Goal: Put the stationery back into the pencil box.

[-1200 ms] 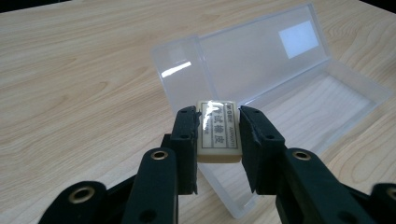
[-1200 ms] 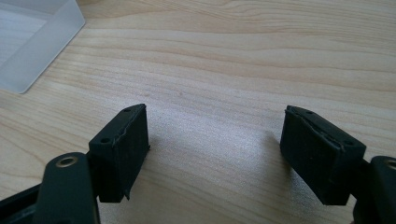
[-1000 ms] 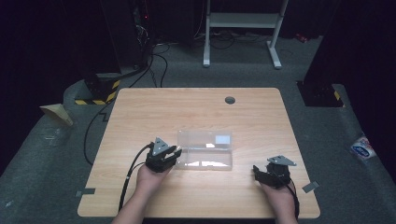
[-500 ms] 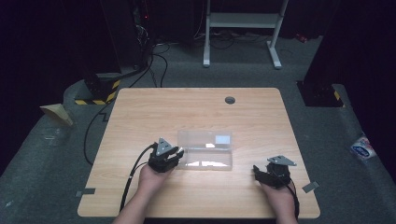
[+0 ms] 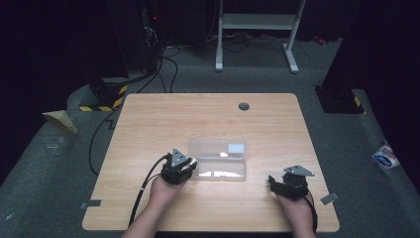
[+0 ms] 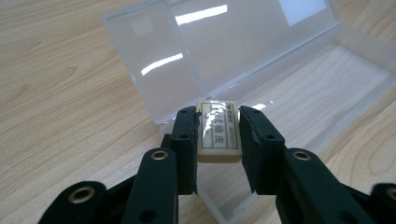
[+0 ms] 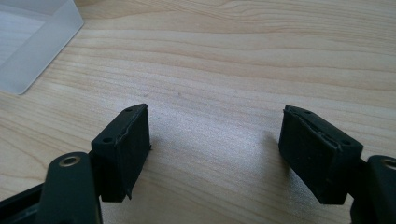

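Pale wood worktop [image 5: 148,124] on dark carpet, black stands behind. Left tool [image 6: 217,128] clamped on a small cream eraser [image 6: 218,133], poised over the near end of an open clear plastic case [image 6: 327,79]. Best lowered straight into the tray, clear of the rim and the laid-back lid, then released flat. Right tool [image 7: 215,149] resting spread wide and unloaded on bare wood, well apart from the case. Nothing blocking the drop; grommet [image 5: 243,106] far off.

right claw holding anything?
No: the right claw stands open over bare table, nothing between its jaws.
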The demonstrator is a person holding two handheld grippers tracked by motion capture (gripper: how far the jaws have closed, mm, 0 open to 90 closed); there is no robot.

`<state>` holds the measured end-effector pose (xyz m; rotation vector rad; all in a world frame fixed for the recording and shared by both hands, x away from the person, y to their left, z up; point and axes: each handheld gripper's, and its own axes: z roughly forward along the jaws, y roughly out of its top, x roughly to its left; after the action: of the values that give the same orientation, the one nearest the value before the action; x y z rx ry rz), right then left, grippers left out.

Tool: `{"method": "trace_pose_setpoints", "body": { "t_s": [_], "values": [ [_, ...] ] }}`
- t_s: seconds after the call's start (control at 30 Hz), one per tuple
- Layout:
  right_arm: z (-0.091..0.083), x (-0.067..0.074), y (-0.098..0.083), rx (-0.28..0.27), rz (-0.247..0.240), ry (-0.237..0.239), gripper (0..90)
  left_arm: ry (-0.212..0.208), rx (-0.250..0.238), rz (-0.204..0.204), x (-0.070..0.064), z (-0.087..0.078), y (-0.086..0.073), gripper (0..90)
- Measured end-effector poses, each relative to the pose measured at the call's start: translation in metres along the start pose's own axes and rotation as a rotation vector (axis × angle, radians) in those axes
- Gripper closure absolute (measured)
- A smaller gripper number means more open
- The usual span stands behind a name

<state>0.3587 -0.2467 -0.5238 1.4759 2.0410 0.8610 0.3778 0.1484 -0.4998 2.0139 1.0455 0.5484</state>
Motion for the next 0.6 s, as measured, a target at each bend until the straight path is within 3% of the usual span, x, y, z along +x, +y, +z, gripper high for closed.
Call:
{"method": "trace_pose_setpoints", "body": {
  "t_s": [0.6],
  "values": [
    [0.000,0.000,0.000,0.001,0.002,-0.002,24.5,0.041,0.053,0.024,-0.004,0.013,-0.003,67.9]
  ]
}}
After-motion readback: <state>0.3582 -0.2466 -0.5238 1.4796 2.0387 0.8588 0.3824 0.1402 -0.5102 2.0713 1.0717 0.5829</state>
